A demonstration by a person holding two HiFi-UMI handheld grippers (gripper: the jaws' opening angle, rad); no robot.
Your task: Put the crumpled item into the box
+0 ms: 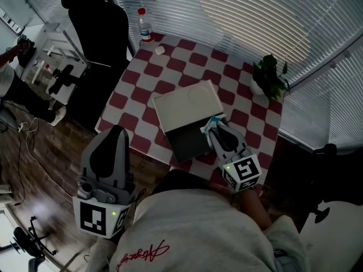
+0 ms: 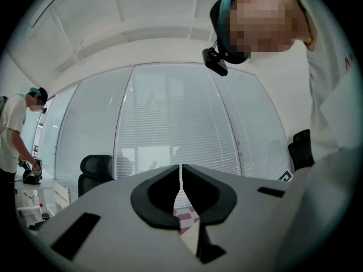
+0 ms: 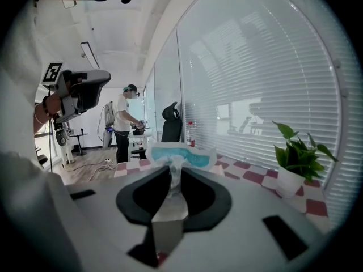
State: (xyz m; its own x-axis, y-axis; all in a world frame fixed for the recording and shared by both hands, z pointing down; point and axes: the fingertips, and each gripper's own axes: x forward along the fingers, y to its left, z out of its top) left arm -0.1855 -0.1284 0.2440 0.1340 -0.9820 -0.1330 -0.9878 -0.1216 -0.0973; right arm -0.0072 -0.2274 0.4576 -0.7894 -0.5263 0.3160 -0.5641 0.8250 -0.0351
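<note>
Two fingers point(image 3: 129, 202) pinch crumpled item point(image 3: 181, 154) over box point(image 1: 186, 143) edge.

White blinds point(image 1: 255, 16) (one bright patch) beyond the right tongs point(image 1: 214, 124); black office chair point(image 1: 96, 27) and wood floor point(image 1: 34, 169) leftward.

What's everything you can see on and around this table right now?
tablecloth: one, red-and-white checks, centre of view
box: one, white lid, dark inside, mid-tablecloth
crumpled item: one, white and teal, in right gripper at box's edge
bottle: one, clear, red cap, far left corner
small object: one, white, beside bottle
potted plant: one, green, right edge
office chair: one, black, left of tablecloth
bystander: one, white top, background
left gripper: one, grey, shut, empty
right gripper: one, grey, shut on crumpled item
</note>
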